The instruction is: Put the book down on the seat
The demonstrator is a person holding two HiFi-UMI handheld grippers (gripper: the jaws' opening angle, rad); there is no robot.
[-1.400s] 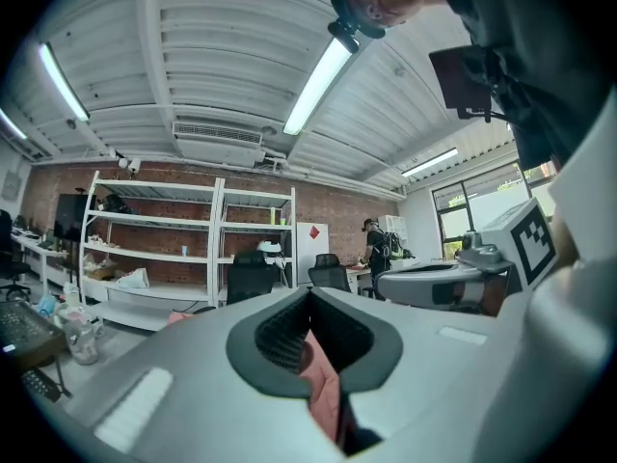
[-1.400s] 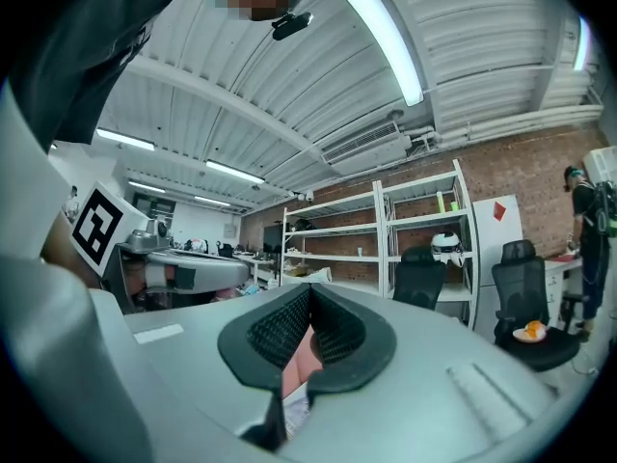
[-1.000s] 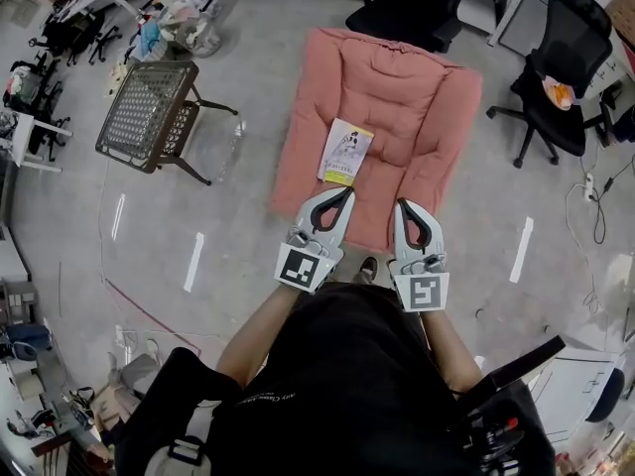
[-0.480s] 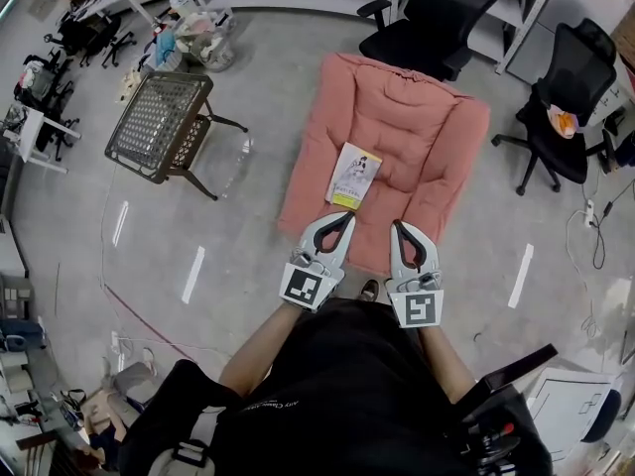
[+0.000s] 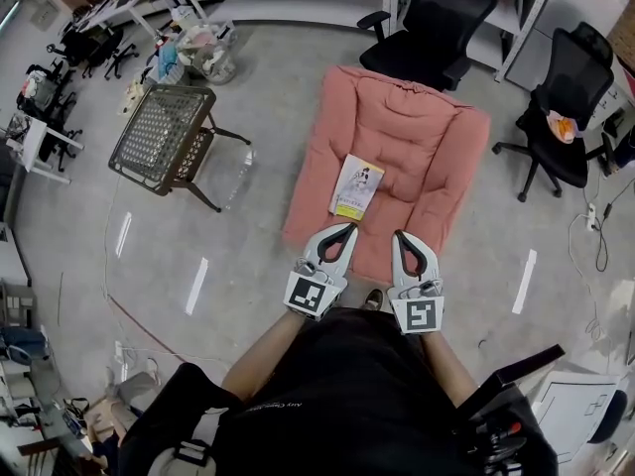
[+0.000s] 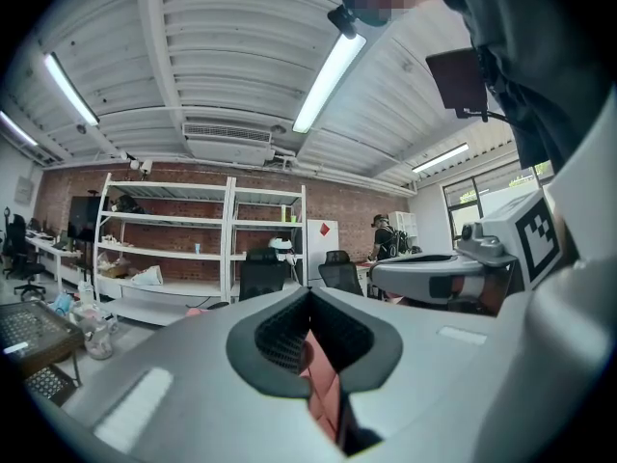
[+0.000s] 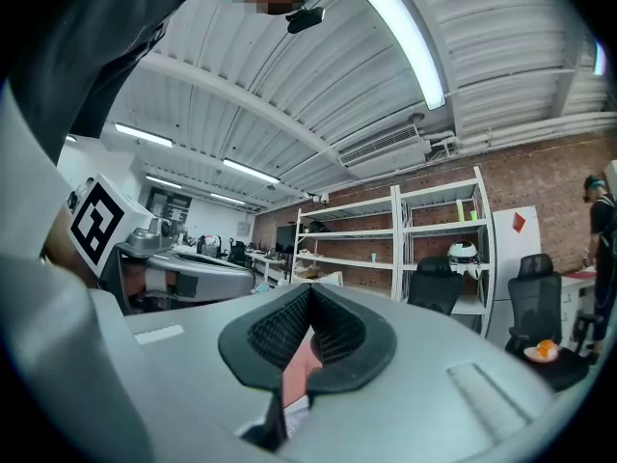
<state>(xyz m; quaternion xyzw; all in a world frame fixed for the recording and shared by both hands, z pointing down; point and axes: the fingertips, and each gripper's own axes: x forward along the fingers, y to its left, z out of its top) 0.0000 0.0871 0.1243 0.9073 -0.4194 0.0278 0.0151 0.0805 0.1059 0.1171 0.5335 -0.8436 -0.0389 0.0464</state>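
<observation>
Book (image 5: 357, 186) lying flat on the pink seat (image 5: 427, 127), just ahead of the left gripper (image 5: 346, 230). This and the right gripper (image 5: 398, 236) have jaws together and empty (placement looks complete). Good practice: draw both back level, clear of the book.

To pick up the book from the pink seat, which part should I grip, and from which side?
Probably its near short edge, coming from the person's side: the book lies flat on the soft pink seat, and that yellow-banded edge lies closest, unobstructed.
</observation>
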